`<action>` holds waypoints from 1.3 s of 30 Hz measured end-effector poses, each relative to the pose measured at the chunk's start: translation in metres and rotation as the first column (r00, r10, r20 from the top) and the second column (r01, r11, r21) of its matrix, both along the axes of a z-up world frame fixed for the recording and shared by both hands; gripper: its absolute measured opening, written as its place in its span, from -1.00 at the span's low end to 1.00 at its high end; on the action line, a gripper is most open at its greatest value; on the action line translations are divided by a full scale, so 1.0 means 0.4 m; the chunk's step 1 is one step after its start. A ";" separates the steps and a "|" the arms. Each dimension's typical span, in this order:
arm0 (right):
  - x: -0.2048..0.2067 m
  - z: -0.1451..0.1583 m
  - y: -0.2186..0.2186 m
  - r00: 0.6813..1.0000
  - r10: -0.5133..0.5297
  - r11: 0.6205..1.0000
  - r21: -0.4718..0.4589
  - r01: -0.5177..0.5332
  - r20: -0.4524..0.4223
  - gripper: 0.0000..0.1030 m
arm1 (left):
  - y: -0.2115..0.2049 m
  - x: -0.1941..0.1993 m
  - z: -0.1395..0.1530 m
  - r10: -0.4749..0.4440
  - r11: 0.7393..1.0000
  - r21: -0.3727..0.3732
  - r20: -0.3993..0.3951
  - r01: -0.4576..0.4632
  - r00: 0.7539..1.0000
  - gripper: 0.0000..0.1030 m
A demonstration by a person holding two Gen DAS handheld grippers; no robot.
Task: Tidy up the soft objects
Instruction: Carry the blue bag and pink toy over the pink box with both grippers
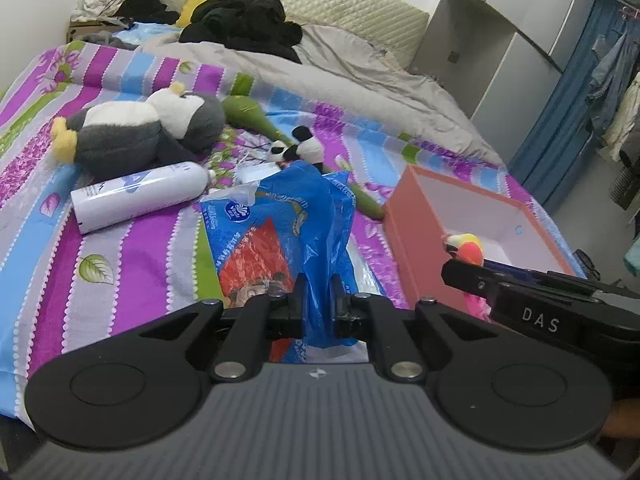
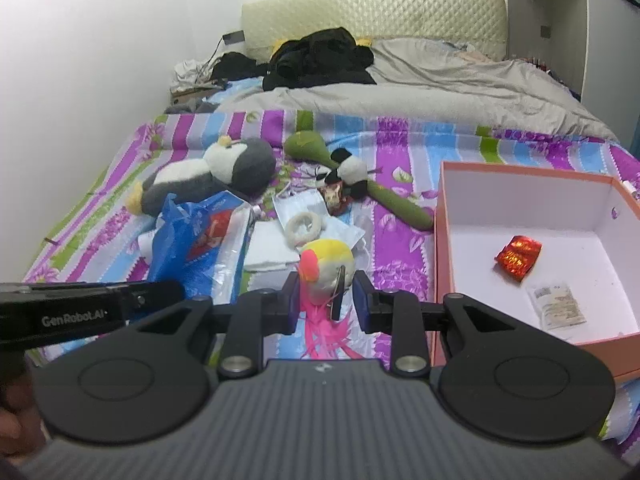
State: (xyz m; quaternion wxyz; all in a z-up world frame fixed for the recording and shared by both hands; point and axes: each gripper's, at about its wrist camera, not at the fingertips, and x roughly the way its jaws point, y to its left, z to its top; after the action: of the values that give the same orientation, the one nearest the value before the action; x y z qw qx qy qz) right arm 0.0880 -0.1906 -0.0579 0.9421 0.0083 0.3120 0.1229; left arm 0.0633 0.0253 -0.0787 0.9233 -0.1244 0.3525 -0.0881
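A bed with a striped purple, blue and green sheet (image 2: 400, 140), seen from two handheld grippers. At far left lies a white bottle (image 1: 140, 196) on its side, in front of a grey and white plush penguin (image 1: 148, 128). Next, the left gripper (image 1: 318, 312) is closed on a fold of a blue plastic bag (image 1: 292, 216), which rises from the sheet between its fingers. Behind the bag are a small plush panda (image 2: 348, 172) and a long green plush toy (image 2: 384, 196). Further right, the right gripper (image 2: 326, 300) clamps a small plush bird (image 2: 328, 260) with a yellow head and pink tail, held just left of the box. At far right sits an open pink box (image 2: 524, 172) holding a red foil packet (image 2: 518, 258) and a pale sachet (image 2: 558, 306).
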 end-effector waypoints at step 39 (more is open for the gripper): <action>-0.012 0.024 -0.453 0.932 -0.361 0.930 0.065 0.363 -0.037 -0.40 | -0.512 0.169 0.084 -0.374 0.927 -0.001 -0.037 0.374 0.927 -0.78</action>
State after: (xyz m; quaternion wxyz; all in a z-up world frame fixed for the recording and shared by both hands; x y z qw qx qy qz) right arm 0.0831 -0.3718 -0.0482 0.9438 0.1003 0.3121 -0.0419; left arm 0.1308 -0.1795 -0.0450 0.8835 -0.0538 0.3867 -0.2590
